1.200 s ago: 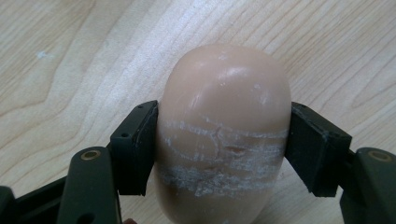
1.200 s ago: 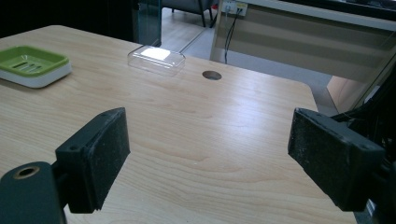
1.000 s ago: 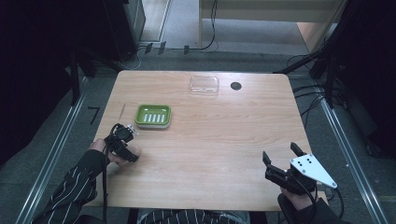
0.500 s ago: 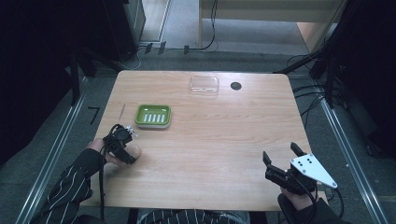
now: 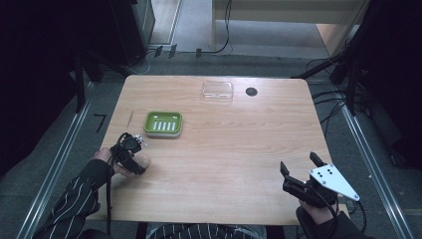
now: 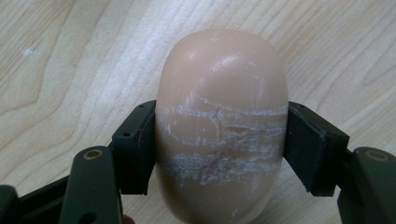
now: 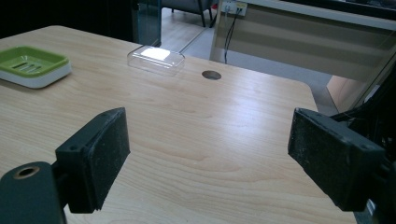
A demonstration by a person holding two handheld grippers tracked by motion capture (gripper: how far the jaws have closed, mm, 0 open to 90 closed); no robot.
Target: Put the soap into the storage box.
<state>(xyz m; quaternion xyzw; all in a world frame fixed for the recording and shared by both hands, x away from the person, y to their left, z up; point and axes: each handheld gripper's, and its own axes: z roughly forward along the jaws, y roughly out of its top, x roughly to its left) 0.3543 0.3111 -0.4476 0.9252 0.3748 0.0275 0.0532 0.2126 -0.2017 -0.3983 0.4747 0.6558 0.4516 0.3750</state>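
**Surfaces and finishes**

The table (image 6: 56, 56) is pale wood with visible grain, satin-smooth. Between the left gripper's (image 6: 219, 140) matt black plastic pads sits a peach soap bar (image 6: 222, 121), glossy but scuffed with chalky white scratches. Ahead of the right gripper (image 7: 210, 158), whose pads look dusty and rough, lie a clear, shiny lid (image 7: 156, 58), probably plastic, and a glossy green dish (image 7: 32, 63).

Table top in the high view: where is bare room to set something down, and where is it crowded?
Bare wood runs across the middle, between the green soap dish and the open right gripper, and along the right edge below the cable hole. Crowded: near-left corner, where the left gripper clamps the soap bar; the clear lid takes the far middle.
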